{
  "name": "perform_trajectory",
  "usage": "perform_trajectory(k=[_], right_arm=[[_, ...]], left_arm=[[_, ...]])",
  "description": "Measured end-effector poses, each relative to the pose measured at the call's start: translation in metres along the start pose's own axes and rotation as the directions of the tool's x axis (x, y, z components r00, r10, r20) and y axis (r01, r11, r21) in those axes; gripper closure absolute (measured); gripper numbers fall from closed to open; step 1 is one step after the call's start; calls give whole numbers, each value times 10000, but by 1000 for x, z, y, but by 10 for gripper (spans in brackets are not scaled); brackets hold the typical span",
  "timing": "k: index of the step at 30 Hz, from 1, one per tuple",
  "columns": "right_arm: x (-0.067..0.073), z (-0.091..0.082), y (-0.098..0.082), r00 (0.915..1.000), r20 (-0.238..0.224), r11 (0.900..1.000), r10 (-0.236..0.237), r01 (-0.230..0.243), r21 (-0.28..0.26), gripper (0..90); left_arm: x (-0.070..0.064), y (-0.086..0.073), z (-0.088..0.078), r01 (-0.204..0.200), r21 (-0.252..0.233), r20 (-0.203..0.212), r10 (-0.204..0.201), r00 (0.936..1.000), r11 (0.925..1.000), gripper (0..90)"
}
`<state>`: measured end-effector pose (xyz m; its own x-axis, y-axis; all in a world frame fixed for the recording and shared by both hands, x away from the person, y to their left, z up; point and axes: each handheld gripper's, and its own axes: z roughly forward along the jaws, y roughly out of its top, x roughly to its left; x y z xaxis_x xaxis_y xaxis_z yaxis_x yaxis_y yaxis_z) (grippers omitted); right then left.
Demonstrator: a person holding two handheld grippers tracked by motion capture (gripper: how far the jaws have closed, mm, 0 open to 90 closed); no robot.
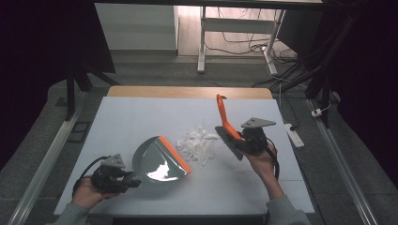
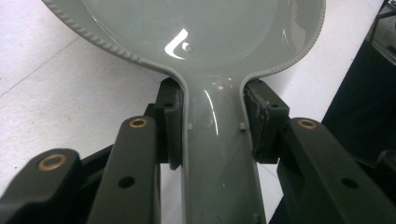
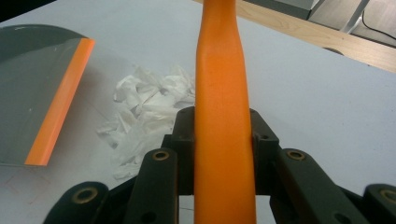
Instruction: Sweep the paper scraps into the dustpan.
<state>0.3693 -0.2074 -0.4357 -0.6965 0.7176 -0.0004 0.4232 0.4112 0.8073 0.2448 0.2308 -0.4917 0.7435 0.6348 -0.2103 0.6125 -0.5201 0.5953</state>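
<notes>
On the white table point(image 1: 141, 117), a grey dustpan point(image 1: 157, 161) with an orange lip point(image 1: 174, 153) lies toward the person's left, its lip facing a small pile of torn white paper scraps point(image 1: 198, 143) just beside it. The left gripper point(image 1: 115, 178) has its jaws pinched on the dustpan's handle point(image 2: 217, 154) (the pads press both sides of the grey neck in the left gripper view). The right gripper point(image 1: 251, 138) has its jaws clamped on the orange handle of a brush point(image 1: 224, 117), which tilts up and away, its dark head point(image 1: 230, 140) down on the table just right of the scraps.
</notes>
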Motion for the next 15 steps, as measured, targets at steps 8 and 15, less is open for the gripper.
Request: perform_trajectory(k=[8, 15], right_arm=[[-2, 11, 5, 10000, 43, 9999, -66, 66, 121, 702], [-6, 21, 10, 10000, -23, 9997, -71, 72, 245, 702]], left_arm=[[2, 2, 2, 59, 96, 27, -60, 10000, 9999, 612], [5, 2, 3, 117, 137, 61, -118, 9999, 9998, 612]])
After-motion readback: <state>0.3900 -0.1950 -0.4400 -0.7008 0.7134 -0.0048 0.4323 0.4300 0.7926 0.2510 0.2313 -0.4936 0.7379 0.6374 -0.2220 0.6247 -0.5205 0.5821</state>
